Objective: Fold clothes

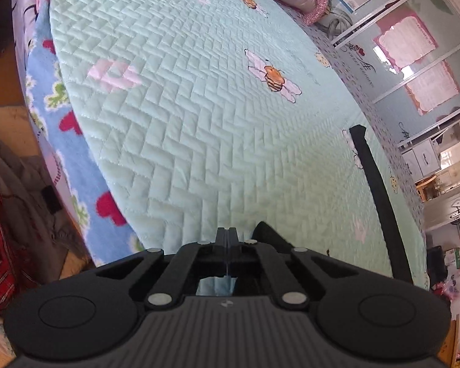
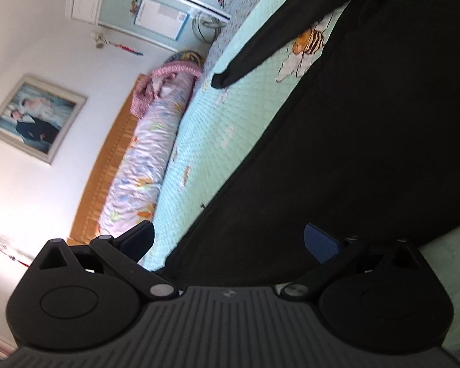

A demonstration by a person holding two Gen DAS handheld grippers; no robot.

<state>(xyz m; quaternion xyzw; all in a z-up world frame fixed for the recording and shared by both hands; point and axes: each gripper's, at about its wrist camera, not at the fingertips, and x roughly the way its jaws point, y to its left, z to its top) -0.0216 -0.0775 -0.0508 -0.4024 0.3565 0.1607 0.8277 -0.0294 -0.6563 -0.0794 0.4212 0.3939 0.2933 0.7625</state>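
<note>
Right now the left hand-held gripper (image 1: 227, 233) has its jaws pressed together with a fold of the black garment (image 1: 374, 190) bunched just beside them, though whether cloth is pinched I cannot tell. The right hand-held gripper (image 2: 230, 239) is spread wide over the same dark garment (image 2: 368, 138) — it lies flat on the mint quilted bedspread (image 2: 199, 153), one sleeve (image 2: 260, 49) stretched toward the rolled duvet (image 2: 144, 159).

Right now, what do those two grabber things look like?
Both are matte black. The left gripper has scissor-like link bars with silver pins, round discs at each side, and a ribbed grey base bearing a tiny logo. The right gripper is built the same, with blue textured pads on its fingers.
</note>
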